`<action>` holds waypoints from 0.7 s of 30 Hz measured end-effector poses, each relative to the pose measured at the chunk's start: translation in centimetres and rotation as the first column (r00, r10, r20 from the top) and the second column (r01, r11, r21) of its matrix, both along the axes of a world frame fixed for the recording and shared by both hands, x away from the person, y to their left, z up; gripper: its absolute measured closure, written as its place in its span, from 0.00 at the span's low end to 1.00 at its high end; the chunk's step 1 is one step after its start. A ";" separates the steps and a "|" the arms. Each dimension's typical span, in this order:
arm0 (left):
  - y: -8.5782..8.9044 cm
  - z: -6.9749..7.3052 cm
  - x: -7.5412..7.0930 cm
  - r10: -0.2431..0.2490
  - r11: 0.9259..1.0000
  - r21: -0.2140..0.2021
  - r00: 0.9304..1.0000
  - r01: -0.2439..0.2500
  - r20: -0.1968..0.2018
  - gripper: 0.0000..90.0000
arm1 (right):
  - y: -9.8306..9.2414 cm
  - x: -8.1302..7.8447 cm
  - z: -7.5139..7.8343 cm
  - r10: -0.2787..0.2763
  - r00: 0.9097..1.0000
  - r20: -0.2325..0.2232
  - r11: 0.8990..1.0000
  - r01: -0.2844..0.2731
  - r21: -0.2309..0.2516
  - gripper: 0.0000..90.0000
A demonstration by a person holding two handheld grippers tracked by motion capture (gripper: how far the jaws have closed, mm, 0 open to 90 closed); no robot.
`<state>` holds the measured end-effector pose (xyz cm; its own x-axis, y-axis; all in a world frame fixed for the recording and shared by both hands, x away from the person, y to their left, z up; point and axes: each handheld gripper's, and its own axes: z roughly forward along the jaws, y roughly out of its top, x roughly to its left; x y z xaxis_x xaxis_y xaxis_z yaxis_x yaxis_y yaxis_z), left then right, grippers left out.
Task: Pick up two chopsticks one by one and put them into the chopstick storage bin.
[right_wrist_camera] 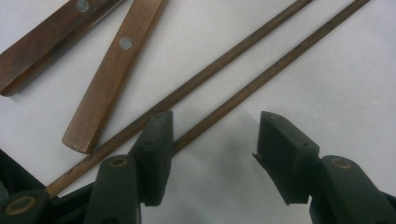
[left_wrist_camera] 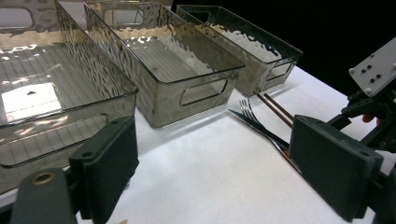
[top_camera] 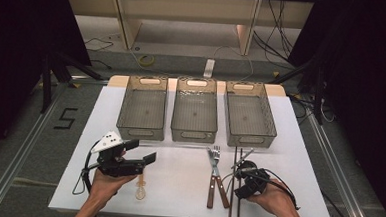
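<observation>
The right hand-held gripper (right_wrist_camera: 212,140) points down at the near right part of the white tabletop (top_camera: 177,188), its jaws standing apart with nothing pinched. Two thin dark wooden chopsticks (right_wrist_camera: 261,79) lie flat under it; one runs into the gap between the jaws, the other passes just outside one jaw, and whether that jaw touches it I cannot tell. Just left of the chopsticks lie two forks with wooden handles (top_camera: 216,177), their tines pointing to the far side. Further left, the left hand-held gripper (top_camera: 141,153) is held above the tabletop, wide open and empty, with a small amber spoon (top_camera: 140,190) lying below it near the front edge. Across the far side stand three smoky clear plastic bins (top_camera: 194,116) side by side.
</observation>
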<state>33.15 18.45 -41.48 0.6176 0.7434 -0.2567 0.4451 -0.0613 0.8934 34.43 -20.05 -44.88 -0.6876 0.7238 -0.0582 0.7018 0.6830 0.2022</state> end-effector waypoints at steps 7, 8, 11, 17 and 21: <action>0.0 0.0 0.0 -0.003 1.000 0.004 1.000 0.003 -0.002 0.17 | 0.1 0.0 -0.5 0.000 1.000 -0.031 1.000 0.000 0.002 0.52; 0.0 0.0 0.0 -0.004 1.000 0.007 1.000 0.004 0.002 0.17 | 0.2 0.0 -0.5 0.000 0.999 -0.033 1.000 0.000 -0.009 0.54; 0.0 0.0 0.0 -0.003 1.000 0.005 1.000 0.003 -0.002 0.17 | 0.2 -0.2 -0.6 0.011 0.999 -0.039 1.000 -0.012 -0.016 0.58; -0.1 0.0 0.0 -0.003 1.000 0.006 1.000 0.003 0.000 0.17 | 0.1 -0.3 -0.5 0.031 0.997 -0.065 0.999 -0.032 -0.019 0.68; 0.0 0.0 0.0 -0.004 1.000 0.005 1.000 0.004 -0.001 0.17 | -0.2 -0.1 -0.5 0.027 0.997 -0.077 0.999 -0.028 -0.015 0.74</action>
<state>33.17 18.41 -41.50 0.6202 0.7424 -0.2535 0.4458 -0.0676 0.8926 34.29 -20.30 -45.34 -0.7100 0.7041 -0.0163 0.6959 0.7049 0.1370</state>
